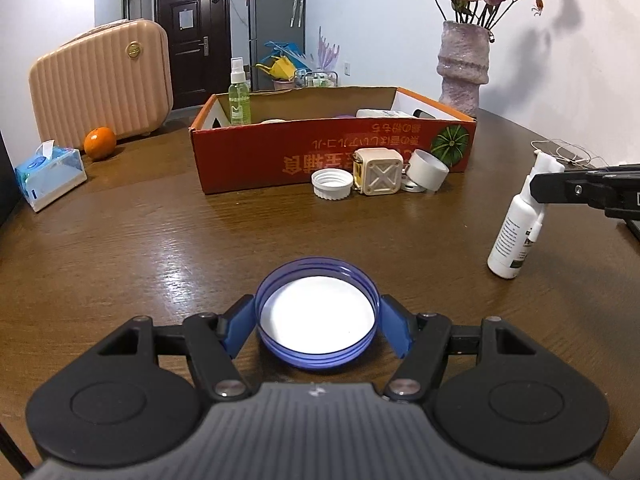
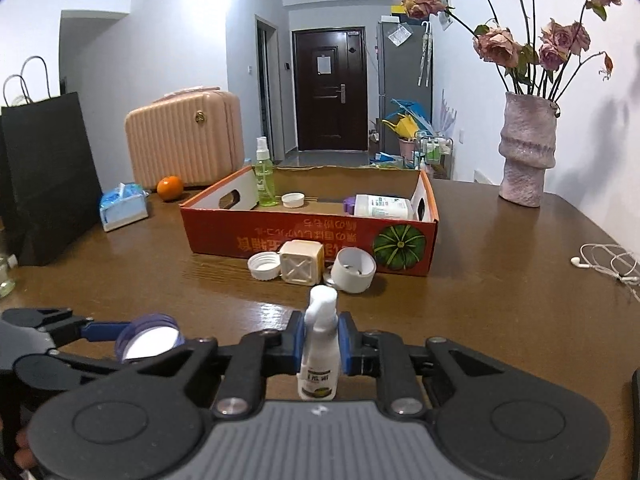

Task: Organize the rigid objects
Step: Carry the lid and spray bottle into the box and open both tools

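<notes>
left gripper [image 1: 318, 320] has its blue pads pressed on either side of a blue lid [image 1: 317, 316], open side up, white inside, sitting low over the wooden table [image 1: 140, 248]. over to the right, the right gripper [image 2: 321, 338] is clamped narrow on the neck of a white spray bottle [image 2: 319, 344], upright between the pads, nozzle poking above them. beyond both, the orange cardboard box [image 2: 280, 236] stands mid-table, with a white cap [image 2: 264, 266], a cream cube [image 2: 301, 266] and a white cup [image 2: 354, 270] just in front of it.
</notes>
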